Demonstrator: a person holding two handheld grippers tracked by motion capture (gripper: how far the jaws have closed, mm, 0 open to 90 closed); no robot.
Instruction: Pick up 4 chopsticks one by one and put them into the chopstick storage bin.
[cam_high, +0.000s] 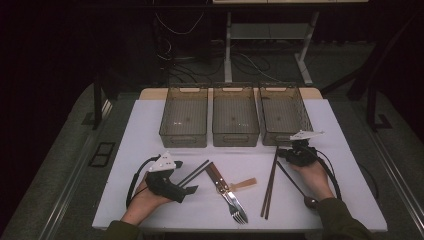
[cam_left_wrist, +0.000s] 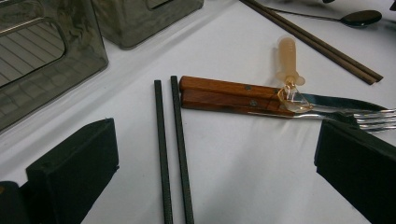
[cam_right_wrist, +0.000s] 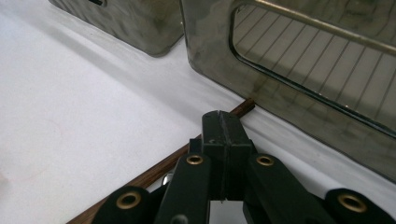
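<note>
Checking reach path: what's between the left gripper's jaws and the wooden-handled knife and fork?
The black chopsticks lie there on the white cloth, just short of the knife and fork, in the left gripper view; the left gripper is open.

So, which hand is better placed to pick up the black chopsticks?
Left. The left gripper has open jaws on either side of the black chopsticks, while the right gripper is shut over the brown chopsticks.

three smoky bins (cam_high: 235, 121), black chopsticks (cam_high: 194, 172), fork (cam_high: 237, 208)

table (cam_high: 150, 115): white | bins (cam_high: 236, 117) | chopsticks (cam_high: 270, 182) | fork (cam_high: 239, 212) | spoon (cam_high: 295, 186)
</note>
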